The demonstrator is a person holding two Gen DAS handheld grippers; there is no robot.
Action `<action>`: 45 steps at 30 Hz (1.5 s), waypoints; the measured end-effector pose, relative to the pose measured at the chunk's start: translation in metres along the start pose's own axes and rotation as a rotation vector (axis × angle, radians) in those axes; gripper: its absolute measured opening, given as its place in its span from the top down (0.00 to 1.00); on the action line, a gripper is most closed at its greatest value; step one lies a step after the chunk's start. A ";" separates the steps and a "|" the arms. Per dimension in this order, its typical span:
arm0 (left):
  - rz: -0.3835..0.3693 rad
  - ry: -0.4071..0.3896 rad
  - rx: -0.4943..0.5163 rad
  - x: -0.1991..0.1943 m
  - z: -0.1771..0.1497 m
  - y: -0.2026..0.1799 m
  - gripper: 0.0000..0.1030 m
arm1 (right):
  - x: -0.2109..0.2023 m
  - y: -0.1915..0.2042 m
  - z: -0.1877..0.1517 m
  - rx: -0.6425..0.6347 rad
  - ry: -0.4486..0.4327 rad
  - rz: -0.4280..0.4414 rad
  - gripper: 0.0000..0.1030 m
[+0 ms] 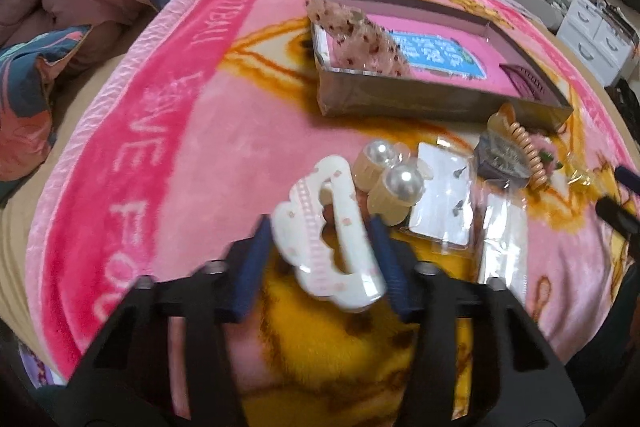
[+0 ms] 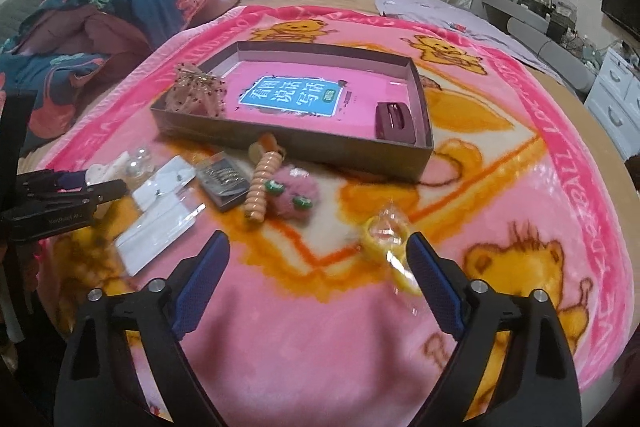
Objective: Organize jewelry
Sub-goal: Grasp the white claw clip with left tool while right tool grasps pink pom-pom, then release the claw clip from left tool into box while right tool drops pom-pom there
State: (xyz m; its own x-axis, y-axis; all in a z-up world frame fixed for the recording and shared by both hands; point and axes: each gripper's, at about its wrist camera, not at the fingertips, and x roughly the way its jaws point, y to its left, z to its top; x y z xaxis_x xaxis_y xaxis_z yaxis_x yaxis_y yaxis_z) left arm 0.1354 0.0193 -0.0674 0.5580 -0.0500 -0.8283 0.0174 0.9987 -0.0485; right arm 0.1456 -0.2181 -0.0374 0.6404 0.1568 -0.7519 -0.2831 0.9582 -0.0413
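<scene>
The left gripper (image 1: pixel 324 251) is clenched on a white hair claw (image 1: pixel 330 231), held above the pink blanket (image 1: pixel 200 131) on the near side of the shallow cardboard box (image 1: pixel 400 99). The claw's long axis runs diagonally, its far end tilted up and left toward the box's near-left corner. The right gripper (image 2: pixel 316 279) is released, its jaws spread wide, and hovers over the blanket nearer than the box, a clear-wrapped yellow ring (image 2: pixel 386 235) just beside its right finger.
</scene>
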 end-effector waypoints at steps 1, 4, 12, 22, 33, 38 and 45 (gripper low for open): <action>-0.002 0.001 0.005 0.000 0.000 0.000 0.72 | 0.003 0.000 0.003 -0.006 0.003 -0.004 0.19; 0.017 -0.014 0.026 -0.003 -0.001 -0.002 0.72 | 0.016 0.001 0.010 -0.027 0.024 -0.010 0.27; 0.005 -0.016 -0.036 -0.008 0.001 0.019 0.73 | 0.056 0.009 0.029 -0.090 0.106 0.021 0.46; -0.027 -0.023 -0.050 -0.013 0.001 0.023 0.73 | 0.076 0.015 0.031 -0.072 0.121 0.094 0.77; -0.051 -0.053 -0.062 -0.028 0.000 0.022 0.73 | 0.037 -0.016 0.021 0.066 0.038 0.130 0.77; -0.069 -0.059 -0.057 -0.036 0.000 0.016 0.73 | 0.016 -0.029 0.015 0.120 0.010 0.150 0.77; -0.095 -0.074 -0.037 -0.047 0.004 -0.001 0.73 | -0.014 -0.047 0.009 0.158 -0.055 0.133 0.77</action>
State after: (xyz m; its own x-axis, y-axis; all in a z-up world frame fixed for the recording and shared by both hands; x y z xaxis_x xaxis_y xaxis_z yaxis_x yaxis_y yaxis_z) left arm 0.1123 0.0211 -0.0261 0.6147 -0.1416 -0.7760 0.0434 0.9883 -0.1460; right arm 0.1559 -0.2632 -0.0189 0.6437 0.2933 -0.7069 -0.2550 0.9531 0.1632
